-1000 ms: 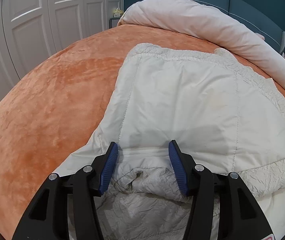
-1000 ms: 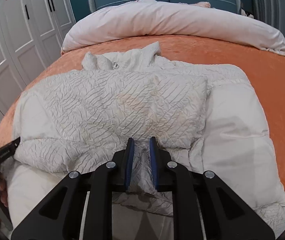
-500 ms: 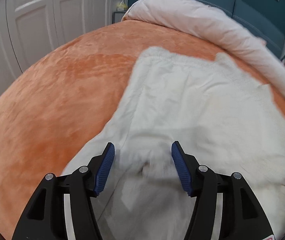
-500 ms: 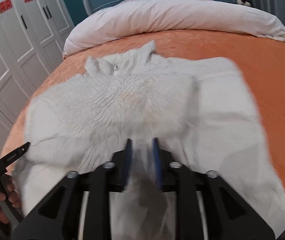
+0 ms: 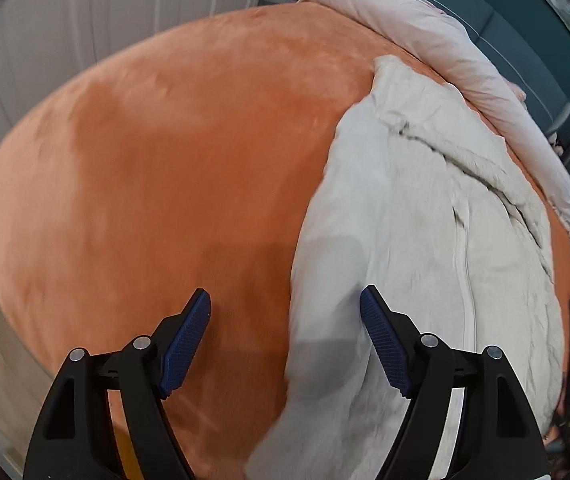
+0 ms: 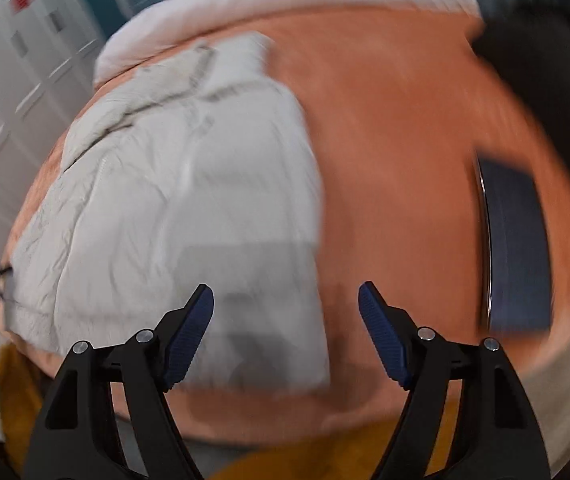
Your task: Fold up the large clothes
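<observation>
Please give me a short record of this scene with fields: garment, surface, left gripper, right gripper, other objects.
garment: cream padded jacket, folded narrow, lying flat
surface: orange bedspread
left gripper: jaws just opened, nothing pressed; jacket edge lies beneath
right gripper: jaws just opened, nothing pressed, above jacket's near corner
other objects: pale duvet rolled at the bed's far end; dark flat object on the bedspread, blurred

Nothing legible is showing in either view. Red square stickers (image 6: 19, 0) are sitting on the white wardrobe doors (image 6: 25, 64), left of the orange bed (image 6: 397, 120), but blur is smearing their characters.
</observation>
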`<state>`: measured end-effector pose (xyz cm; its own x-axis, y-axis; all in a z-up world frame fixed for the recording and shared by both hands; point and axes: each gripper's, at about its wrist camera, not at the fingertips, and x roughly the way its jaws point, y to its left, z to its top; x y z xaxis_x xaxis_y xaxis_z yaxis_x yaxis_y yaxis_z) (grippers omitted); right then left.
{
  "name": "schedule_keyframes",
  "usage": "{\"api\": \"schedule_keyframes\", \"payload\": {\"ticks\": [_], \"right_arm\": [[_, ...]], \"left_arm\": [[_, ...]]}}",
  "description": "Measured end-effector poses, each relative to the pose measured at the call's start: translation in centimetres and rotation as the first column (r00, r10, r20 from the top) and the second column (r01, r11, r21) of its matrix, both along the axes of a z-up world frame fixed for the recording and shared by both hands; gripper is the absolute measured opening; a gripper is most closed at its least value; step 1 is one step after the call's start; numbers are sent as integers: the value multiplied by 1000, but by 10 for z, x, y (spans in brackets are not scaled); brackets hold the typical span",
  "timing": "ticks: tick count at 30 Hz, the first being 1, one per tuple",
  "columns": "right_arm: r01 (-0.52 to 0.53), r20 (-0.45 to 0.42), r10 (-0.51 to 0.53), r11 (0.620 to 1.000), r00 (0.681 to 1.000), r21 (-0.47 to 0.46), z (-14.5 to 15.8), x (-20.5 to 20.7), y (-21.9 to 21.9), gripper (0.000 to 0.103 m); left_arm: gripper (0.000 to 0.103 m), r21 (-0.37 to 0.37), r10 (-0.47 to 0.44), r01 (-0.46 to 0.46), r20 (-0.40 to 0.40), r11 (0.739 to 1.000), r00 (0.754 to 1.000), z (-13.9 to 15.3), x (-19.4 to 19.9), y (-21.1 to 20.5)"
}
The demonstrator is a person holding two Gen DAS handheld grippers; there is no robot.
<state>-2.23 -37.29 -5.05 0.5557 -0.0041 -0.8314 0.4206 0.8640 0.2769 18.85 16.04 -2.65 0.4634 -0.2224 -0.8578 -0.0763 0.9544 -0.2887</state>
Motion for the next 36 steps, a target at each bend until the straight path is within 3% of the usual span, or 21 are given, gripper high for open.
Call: {"api": "schedule_keyframes", "payload": {"ticks": [5,9,12,17,20,25,30,36], "right_arm": [[36,35,-42,989,999,143,-17,-10,11,76],[59,41,-67,983,997,173,-23,-2,19,79],[64,47,-74,982,996,179,-24,2,23,76],[20,85,-37,980,996,198,-11,4,29,25],[-15,127,-7,985,992,173,12,-2,34,15],[-106,146,90,989,985,104,50,-26,45,13],[-235,41,233,971,972,54,69,-75,61,12],[-305,-125,324,940,938,150,62,-139,78,12]], "left_arm": [[74,-58,-24,23,-19,998,1000,-7,-16,-20],[73,-47,-59,58,-35,997,998,-13,-22,-39],[61,-30,-99,98,-39,995,994,-10,-24,-47],[14,-14,-160,160,-15,987,987,8,-32,-46],[10,-31,-194,196,51,980,980,36,-47,-42],[9,-15,-259,261,85,965,962,73,-85,-39],[8,10,-332,332,32,943,943,86,-151,-14],[8,49,-374,379,-86,924,924,80,-216,4]]}}
